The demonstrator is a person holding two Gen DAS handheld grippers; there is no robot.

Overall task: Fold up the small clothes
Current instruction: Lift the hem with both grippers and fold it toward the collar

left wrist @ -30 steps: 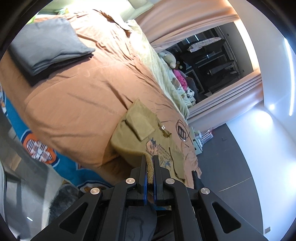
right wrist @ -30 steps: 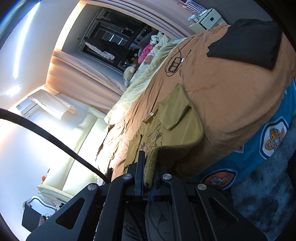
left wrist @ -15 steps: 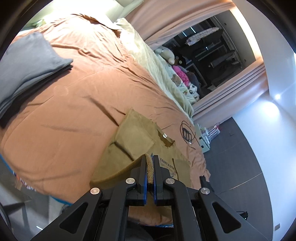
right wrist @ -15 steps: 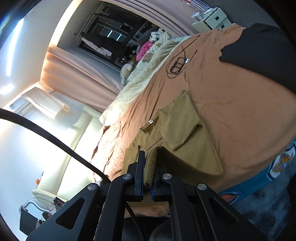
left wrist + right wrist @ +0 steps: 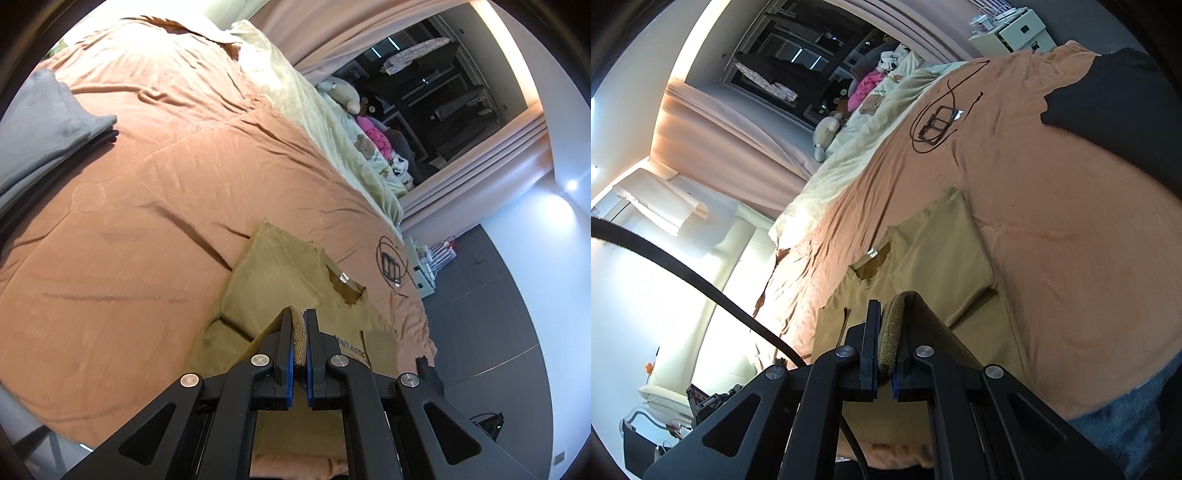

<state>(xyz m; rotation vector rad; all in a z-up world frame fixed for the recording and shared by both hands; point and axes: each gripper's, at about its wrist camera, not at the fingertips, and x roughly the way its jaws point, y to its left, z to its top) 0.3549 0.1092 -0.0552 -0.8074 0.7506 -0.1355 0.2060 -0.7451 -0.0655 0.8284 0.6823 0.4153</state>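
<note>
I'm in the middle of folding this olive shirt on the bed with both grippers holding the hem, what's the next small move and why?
Probably carry the hem forward toward the collar and lay it down. The left gripper and right gripper are each shut on the ribbed hem of the olive shirt, lifted above its body, and both sleeves already lie folded in, so the bottom-to-top fold looks half done.

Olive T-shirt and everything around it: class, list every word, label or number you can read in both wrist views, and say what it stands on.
"ANTASTIC": on the chest print of the olive T-shirt, its start hidden behind the left gripper.
Neck tag: too small to read.
Right wrist view: print hidden; nothing readable.
</note>
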